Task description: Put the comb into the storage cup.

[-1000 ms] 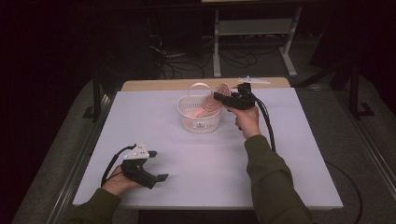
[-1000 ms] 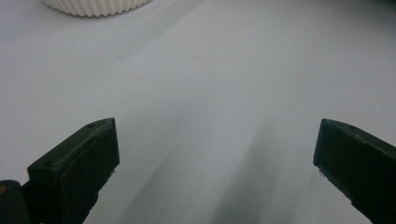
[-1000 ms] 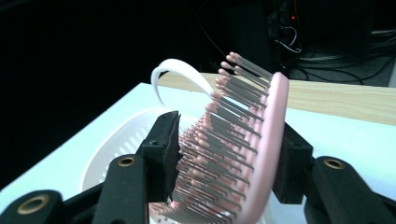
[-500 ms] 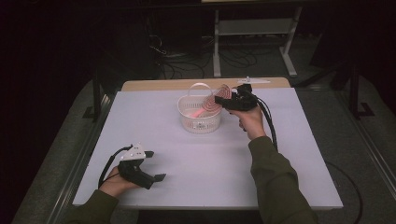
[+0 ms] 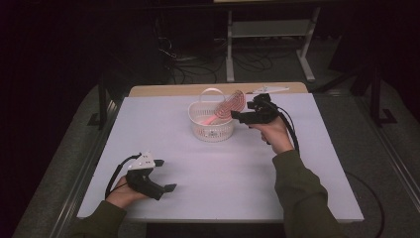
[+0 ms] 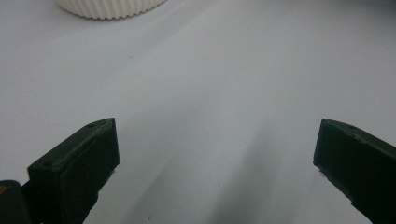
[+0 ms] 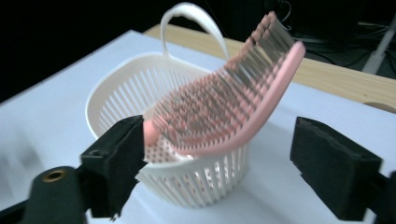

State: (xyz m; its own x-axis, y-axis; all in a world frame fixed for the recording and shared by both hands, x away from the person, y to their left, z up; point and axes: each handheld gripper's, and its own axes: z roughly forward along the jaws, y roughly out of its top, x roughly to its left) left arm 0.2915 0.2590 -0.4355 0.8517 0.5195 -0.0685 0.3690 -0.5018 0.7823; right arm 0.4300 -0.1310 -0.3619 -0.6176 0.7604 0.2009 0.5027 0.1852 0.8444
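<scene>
The right hand-held gripper (image 5: 236,117), centre-right of the high view, has just been opening, jaws clear of the pink plastic hairbrush (image 7: 224,112); the brush leans inside the white slotted plastic basket (image 5: 212,130); the left hand-held gripper (image 5: 166,187) rests apart and empty on the white tabletop (image 5: 237,173).

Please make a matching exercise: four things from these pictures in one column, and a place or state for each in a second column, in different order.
1. pink hairbrush
2. white basket
3. left tool
4. right tool

A. open, low at the near left of the table
B. leans on a rim, head sticking out
C. open, beside the basket
D. stands on the white table, handle up

Pairs: 1-B, 2-D, 3-A, 4-C
</scene>
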